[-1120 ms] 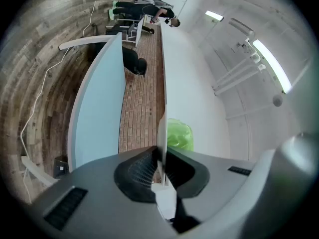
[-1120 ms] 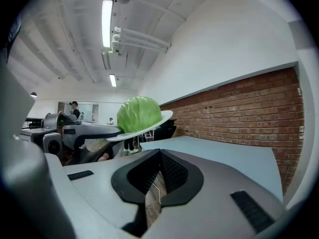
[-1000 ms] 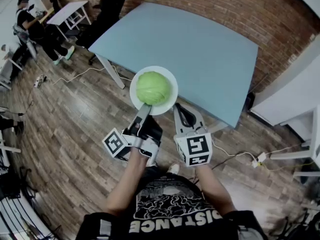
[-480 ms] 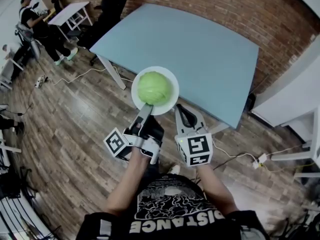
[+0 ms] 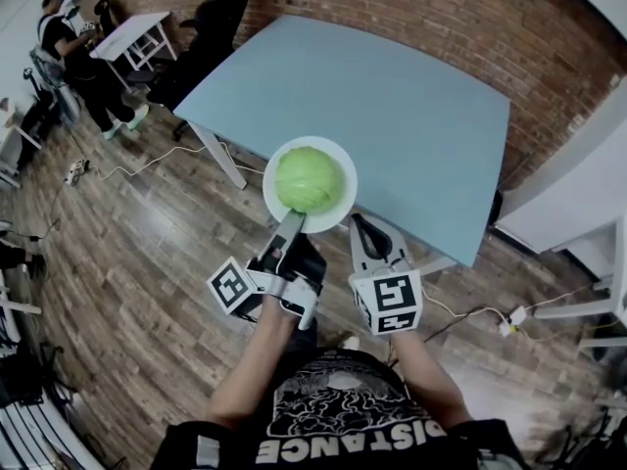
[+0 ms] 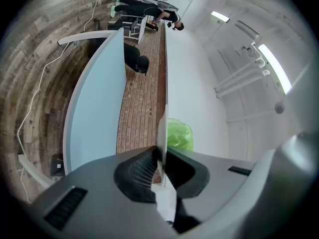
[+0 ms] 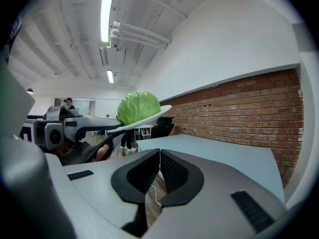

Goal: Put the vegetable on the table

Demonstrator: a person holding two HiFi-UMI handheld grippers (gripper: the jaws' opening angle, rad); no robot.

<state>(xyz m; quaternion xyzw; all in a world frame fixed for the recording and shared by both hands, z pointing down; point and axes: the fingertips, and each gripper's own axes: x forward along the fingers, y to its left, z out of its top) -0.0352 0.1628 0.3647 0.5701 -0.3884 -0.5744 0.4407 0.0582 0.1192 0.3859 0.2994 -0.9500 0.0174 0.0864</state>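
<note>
Probably an office or lab: brick wall (image 5: 411, 8), wood floor (image 5: 127, 262), white desk (image 5: 132, 29), office chair (image 5: 211, 16), ceiling strip lights (image 7: 105, 9).

Head view looks steeply down; both gripper views face along their jaws, all sharing the cabbage (image 5: 309, 179)

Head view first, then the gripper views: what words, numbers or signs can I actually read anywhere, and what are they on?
"DISTANCE": white print on the person's black shirt, upside down to the camera.
Cubes on the left gripper and right gripper: black-and-white square patterns, no letters or numbers.
Plate, cabbage, table: no print.
Both gripper views: nothing legible.
</note>
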